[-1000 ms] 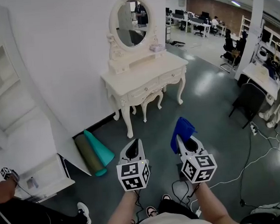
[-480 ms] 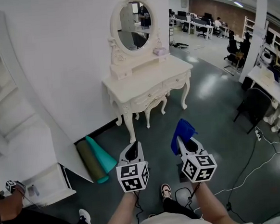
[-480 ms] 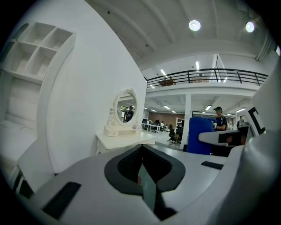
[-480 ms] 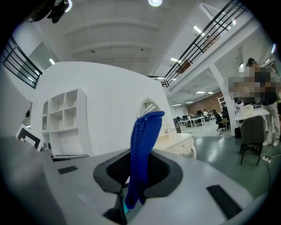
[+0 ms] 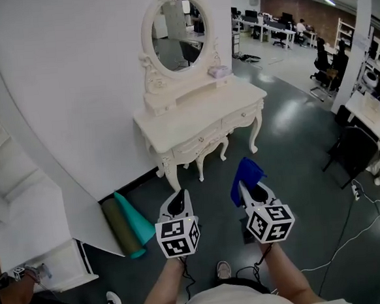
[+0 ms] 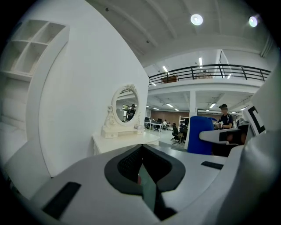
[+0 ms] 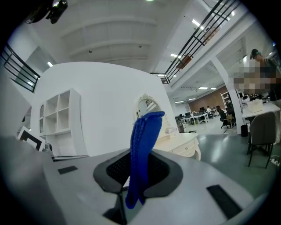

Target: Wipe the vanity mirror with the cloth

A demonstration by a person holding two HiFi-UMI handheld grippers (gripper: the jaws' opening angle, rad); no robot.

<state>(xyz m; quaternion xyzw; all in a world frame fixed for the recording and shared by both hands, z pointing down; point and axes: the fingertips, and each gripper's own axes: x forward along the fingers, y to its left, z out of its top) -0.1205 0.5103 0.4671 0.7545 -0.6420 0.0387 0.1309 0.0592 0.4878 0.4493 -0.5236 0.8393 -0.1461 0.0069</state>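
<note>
The person is holding both tongs out low in front of the body, side by side and apart, over the dark grey floor (image 5: 293, 127); the right gripper (image 7: 139, 163) is clenching a blue cloth (image 7: 143, 140), its jaws pinching the lower part of the fabric while the folded upper part is sticking up past the tips; the left gripper (image 6: 141, 148) is sitting with its jaws pressed together and nothing between them; ahead of both, well apart from the cloth, the oval vanity mirror (image 5: 179, 34) is standing upright in its carved cream frame at the back of a cream dressing table (image 5: 200, 118), which is backing against a white wall (image 5: 74, 91); a small pale box (image 5: 218, 72) is resting on the table top just to the right of the mirror's base; a teal rolled mat (image 5: 135, 218) and an olive one (image 5: 115, 227) are lying together on the floor at the foot of the wall, left of the table; white shelving (image 5: 9, 182) is filling the left edge of the head view; office desks and seated people are showing far off at the upper right.
</note>
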